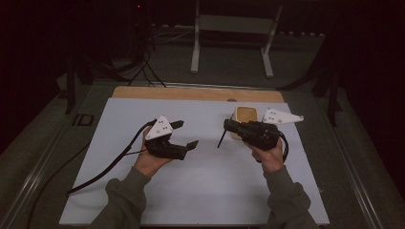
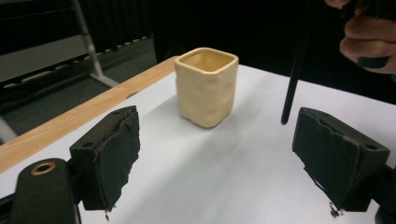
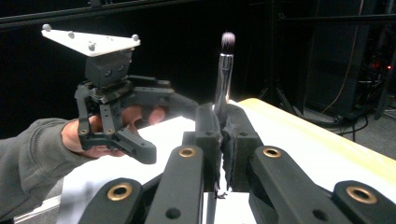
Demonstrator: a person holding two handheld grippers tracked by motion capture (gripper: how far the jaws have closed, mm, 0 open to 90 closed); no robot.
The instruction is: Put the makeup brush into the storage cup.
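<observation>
The right hand-held gripper (image 3: 223,140) is clamped on a makeup brush (image 3: 223,79), holding it bristles up beside the yellow cup (image 1: 246,117), which stands on the white tabletop (image 1: 200,191) at about 1 o'clock. The left hand-held gripper (image 1: 186,134) waits at 9 o'clock, jaws wide and empty. Likely next: tip the brush into the cup. One brush, one cup.

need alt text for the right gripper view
The right gripper has its fingers shut on a makeup brush, which stands upright with its bristles at the top. Beyond it at left, the person's other hand holds the left gripper open above the white table.
</observation>
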